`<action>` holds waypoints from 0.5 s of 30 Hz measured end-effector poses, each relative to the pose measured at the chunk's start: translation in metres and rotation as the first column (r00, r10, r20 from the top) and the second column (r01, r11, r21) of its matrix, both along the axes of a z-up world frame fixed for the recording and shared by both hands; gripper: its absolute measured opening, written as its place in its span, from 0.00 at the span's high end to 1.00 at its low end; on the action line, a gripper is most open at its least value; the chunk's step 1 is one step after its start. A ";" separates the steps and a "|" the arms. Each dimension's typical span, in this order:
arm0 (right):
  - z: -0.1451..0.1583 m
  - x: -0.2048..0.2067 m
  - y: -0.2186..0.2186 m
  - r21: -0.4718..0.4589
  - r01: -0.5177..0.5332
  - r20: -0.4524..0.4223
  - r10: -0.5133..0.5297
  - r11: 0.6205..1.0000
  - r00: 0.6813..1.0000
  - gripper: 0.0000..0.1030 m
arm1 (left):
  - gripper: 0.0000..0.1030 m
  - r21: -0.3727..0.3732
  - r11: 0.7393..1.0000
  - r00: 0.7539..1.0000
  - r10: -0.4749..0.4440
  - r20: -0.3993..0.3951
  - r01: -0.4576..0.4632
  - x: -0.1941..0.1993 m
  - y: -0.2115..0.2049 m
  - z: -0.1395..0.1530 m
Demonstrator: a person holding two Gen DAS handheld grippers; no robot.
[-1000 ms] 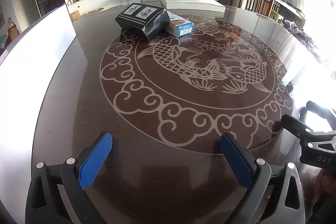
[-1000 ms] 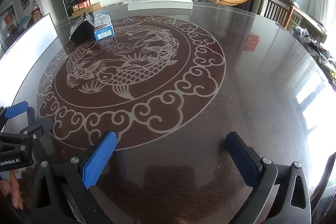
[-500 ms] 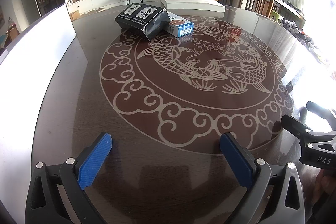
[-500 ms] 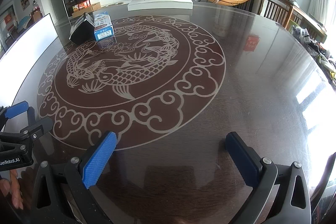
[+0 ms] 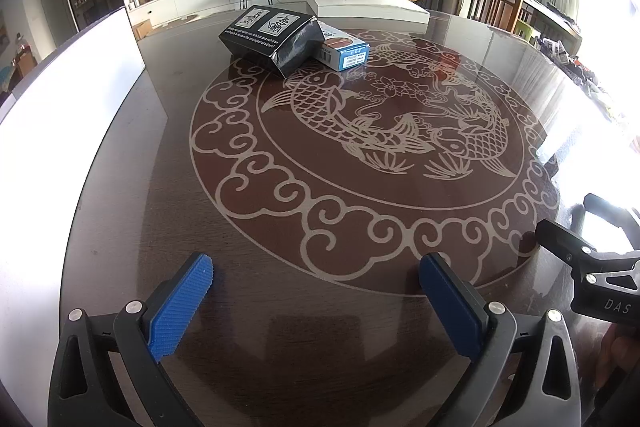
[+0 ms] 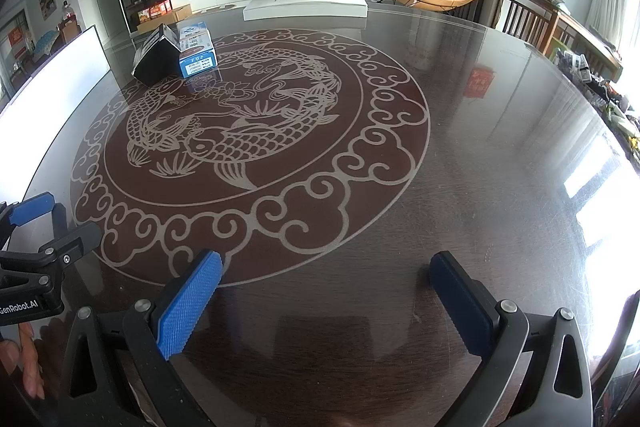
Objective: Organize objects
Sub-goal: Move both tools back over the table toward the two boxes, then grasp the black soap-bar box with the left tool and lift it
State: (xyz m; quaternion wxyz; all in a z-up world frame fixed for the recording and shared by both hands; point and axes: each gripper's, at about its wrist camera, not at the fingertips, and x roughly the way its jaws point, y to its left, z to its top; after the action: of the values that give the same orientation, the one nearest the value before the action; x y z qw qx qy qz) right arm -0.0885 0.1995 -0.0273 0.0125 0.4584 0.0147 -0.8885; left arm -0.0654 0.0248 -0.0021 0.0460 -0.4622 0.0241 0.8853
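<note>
A black box with white labels lies at the far side of the round dark table, leaning against a blue and white box. Both also show in the right wrist view, the black box at the far left beside the blue box. My left gripper is open and empty over the near table edge. My right gripper is open and empty, to the right of the left one. Both are far from the boxes.
A large white flat box lies at the far table edge, also in the right wrist view. A white board stands along the left side. Wooden chairs stand at the right.
</note>
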 end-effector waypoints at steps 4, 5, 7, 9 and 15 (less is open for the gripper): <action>0.000 0.000 0.000 0.000 0.000 0.000 0.000 1.000 1.000 0.00 | 0.00 -0.001 1.000 1.000 0.000 0.001 0.000 -0.001 0.000 0.000; 0.000 -0.001 0.000 0.000 0.000 0.000 0.000 1.000 1.000 0.00 | 0.00 0.000 1.000 1.000 0.000 0.001 0.000 -0.001 0.000 -0.001; 0.000 0.000 0.000 0.000 0.000 0.000 0.000 1.000 1.000 0.00 | 0.00 0.000 1.000 1.000 0.000 0.001 0.000 -0.001 0.000 0.000; 0.000 0.000 0.000 0.000 0.000 0.000 0.000 1.000 1.000 0.00 | 0.00 -0.001 1.000 1.000 0.000 0.001 0.000 -0.001 0.000 -0.001; 0.000 0.000 0.000 0.000 0.000 0.000 0.000 1.000 1.000 0.00 | 0.00 0.000 1.000 1.000 0.001 0.001 -0.001 -0.002 0.000 -0.001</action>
State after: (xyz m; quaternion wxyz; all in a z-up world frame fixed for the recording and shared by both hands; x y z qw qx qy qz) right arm -0.0885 0.1997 -0.0273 0.0124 0.4584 0.0145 -0.8885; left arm -0.0672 0.0244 -0.0028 0.0455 -0.4628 0.0239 0.8850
